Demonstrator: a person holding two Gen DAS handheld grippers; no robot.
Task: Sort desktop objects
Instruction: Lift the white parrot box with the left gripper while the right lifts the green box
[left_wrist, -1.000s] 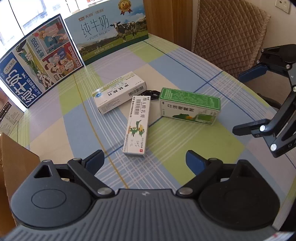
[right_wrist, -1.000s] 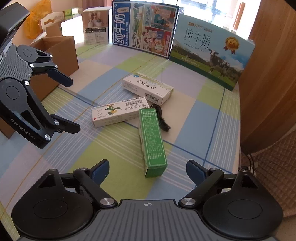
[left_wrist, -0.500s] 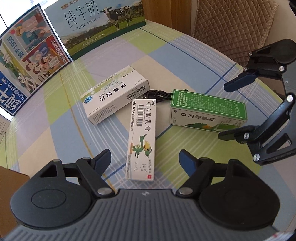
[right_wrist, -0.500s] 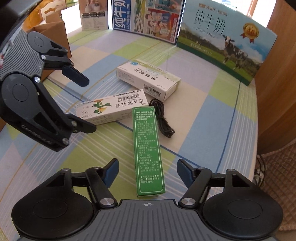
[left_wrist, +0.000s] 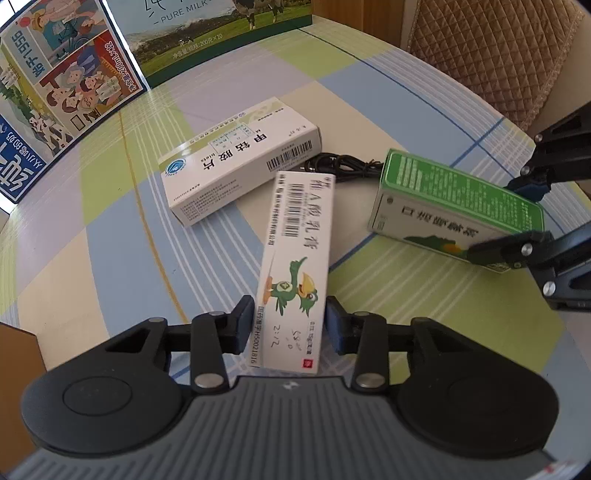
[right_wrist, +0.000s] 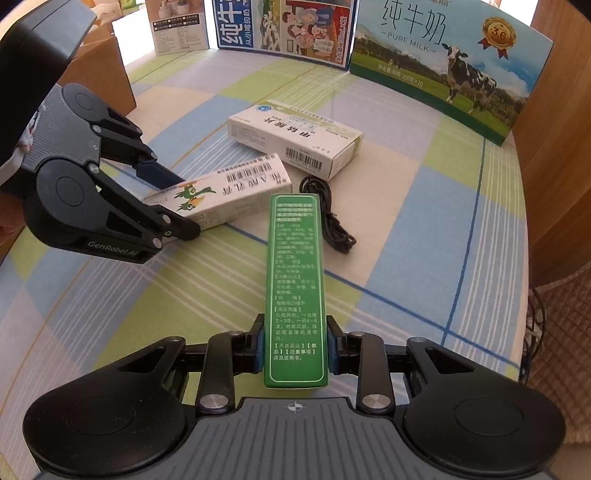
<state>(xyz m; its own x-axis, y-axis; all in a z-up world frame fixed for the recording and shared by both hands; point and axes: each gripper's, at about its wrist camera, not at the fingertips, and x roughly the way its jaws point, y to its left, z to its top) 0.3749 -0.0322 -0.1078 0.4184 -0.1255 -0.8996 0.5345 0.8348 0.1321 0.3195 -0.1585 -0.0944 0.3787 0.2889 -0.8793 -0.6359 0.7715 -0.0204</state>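
Now clamped on the near end of the white bird-print carton: left gripper, jaws just closed in, blue pads pressed against both long sides. Likewise gripped at its near end: green medicine box, between the narrowed fingers of the right gripper, jaws also just drawn together. Both boxes lying flat on the checked tablecloth, near the middle of the table. Just beyond the bird carton, touching its far end, a larger white pill box with a barcode, lying untouched. Between the far ends of the boxes, a coiled black cable. Propped upright along the far edge: a green pure-milk carton with a cow and a blue cartoon milk carton. Far left, a brown cardboard box; right of the table, a quilted brown chair back.
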